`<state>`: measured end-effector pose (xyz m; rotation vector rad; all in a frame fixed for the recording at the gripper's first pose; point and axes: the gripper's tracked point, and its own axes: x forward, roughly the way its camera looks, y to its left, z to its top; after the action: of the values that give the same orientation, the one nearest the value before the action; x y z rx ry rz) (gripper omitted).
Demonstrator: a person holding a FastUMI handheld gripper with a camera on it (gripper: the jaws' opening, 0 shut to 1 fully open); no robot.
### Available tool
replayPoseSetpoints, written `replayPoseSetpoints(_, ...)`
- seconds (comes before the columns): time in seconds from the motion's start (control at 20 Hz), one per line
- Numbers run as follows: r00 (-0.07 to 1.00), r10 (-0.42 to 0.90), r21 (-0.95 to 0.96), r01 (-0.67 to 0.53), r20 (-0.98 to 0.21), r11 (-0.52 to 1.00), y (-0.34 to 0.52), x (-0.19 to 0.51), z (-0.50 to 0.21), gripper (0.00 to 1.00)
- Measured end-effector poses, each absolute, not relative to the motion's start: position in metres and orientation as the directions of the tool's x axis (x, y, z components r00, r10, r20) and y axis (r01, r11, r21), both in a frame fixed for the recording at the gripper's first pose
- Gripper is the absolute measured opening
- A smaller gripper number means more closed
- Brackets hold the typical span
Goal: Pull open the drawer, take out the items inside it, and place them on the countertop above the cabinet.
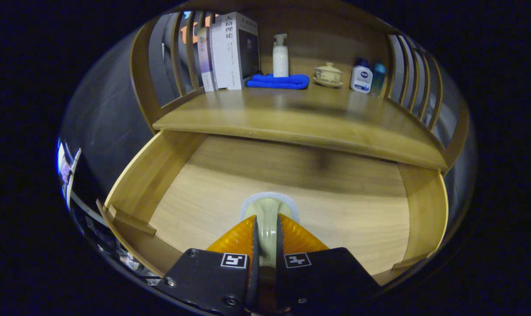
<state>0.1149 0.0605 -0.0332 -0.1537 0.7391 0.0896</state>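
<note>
Right now the drawer (160, 175) is pulled open, and I can see its pale wooden floor and its side walls. The gripper (266, 228) is down over the drawer. Its two fingers are close together, and they pinch a thin, pale green thing (267, 215) with a white fuzzy edge. It looks like a small scrubbing pad standing on its side, but I cannot tell for sure what it is. Both fingers press on it, one on each side. The top of the pad pokes out just ahead of the fingertips. I cannot tell if the pad touches the drawer floor or hangs a little above it.

Beyond the drawer is the countertop (291, 118), a brown wooden shelf with curved slat sides. Things stand along the back of it. A few books (230, 52) stand upright near one slat side. Just beside them lies a folded blue cloth (277, 81). A white pump bottle (280, 57) stands right behind the cloth. Next comes a small cream cup with a lid (328, 73), sitting on a saucer. Near the other slat side stand a little white bottle with a blue cap (361, 77) and a teal bottle (378, 77), just beside each other. The front part of the countertop is bare wood.
</note>
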Motion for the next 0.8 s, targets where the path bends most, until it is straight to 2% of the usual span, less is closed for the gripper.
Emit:
replayPoseSetpoints(0.5,0.799,0.060,-0.131,-0.172,-0.598,0.976,0.062,0.107,0.035,0.18)
replayPoseSetpoints(0.8,0.875,0.052,-0.150,-0.141,-0.480,0.979,0.057,0.119,0.098,0.18)
